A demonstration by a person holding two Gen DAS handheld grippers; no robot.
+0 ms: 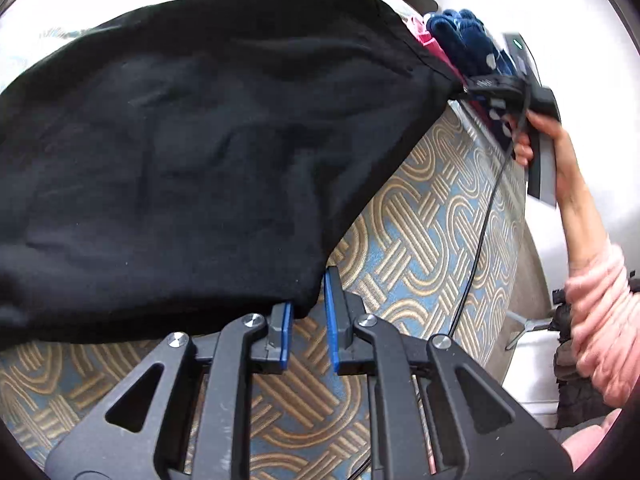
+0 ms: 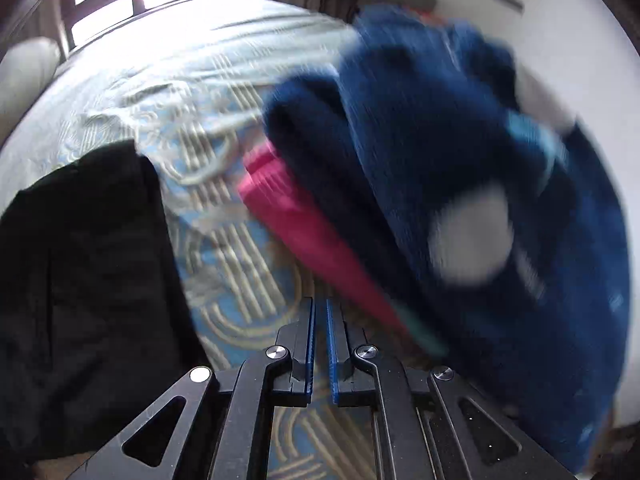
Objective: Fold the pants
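Black pants (image 1: 180,140) lie spread across a patterned bedspread (image 1: 420,220). My left gripper (image 1: 310,300) is at their near corner. The cloth covers the tip of the left finger and fills the gap at the tips, so the jaws are shut on the pants' edge. In the left wrist view my right gripper (image 1: 470,88) is at the pants' far right corner, held by a hand (image 1: 540,136). In the blurred right wrist view the right gripper (image 2: 320,304) is shut with nothing between its pads, over the bedspread (image 2: 240,260). There the pants (image 2: 80,260) lie to its left.
A pile of clothes sits right of the pants: a navy garment with white dots (image 2: 460,160) on top of a pink one (image 2: 304,224). The navy garment (image 1: 460,36) also shows behind the right gripper. A pink sleeve (image 1: 600,300) and a black cable (image 1: 480,232) cross the bed's right edge.
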